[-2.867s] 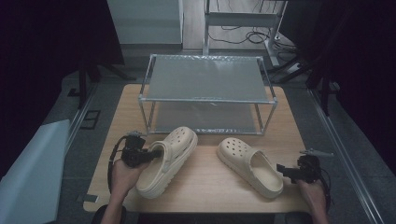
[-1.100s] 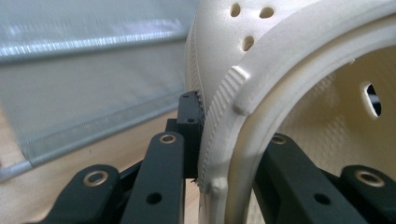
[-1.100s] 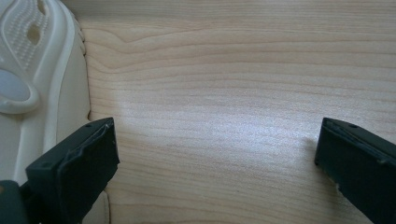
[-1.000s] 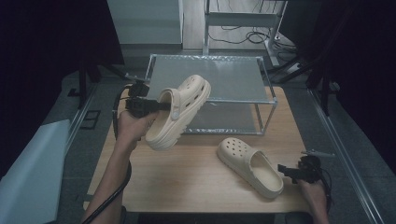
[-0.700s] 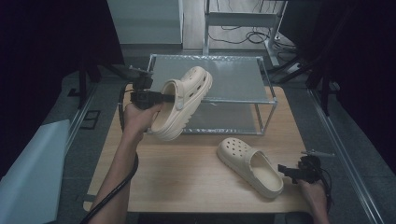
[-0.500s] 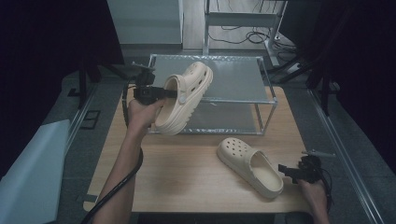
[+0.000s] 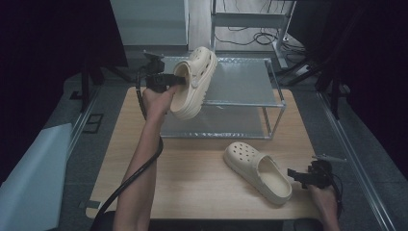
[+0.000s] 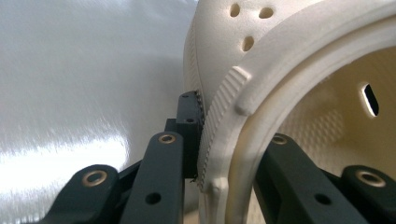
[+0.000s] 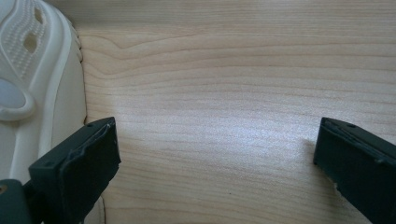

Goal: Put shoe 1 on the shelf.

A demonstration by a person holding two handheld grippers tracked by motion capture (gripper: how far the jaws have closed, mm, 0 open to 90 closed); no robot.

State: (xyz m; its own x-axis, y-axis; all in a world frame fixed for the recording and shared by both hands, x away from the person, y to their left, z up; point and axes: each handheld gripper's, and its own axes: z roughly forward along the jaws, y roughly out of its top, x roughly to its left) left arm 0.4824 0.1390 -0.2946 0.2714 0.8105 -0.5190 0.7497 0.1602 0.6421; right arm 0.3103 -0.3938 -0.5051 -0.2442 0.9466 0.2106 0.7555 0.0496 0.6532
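Because the left gripper (image 7: 166, 81) clamps only the rim of the clog (image 7: 193, 82) held tilted over the rack (image 7: 250, 79), it may slip and fall. The right gripper (image 7: 302, 176) rests spread apart on the table (image 7: 202, 168), beside the second clog (image 7: 260, 171).

Rack (image 7: 269, 101) behind clog (image 7: 257, 171) on table (image 7: 192, 178)

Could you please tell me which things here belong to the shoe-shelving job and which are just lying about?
In the job:
- lifted clog, clamped at its rim by the left hand-held gripper
- second clog on the table
- metal rack
- right hand-held gripper, open beside the second clog

Lying about:
- cables on the floor behind the rack
- pale sheet left of the table
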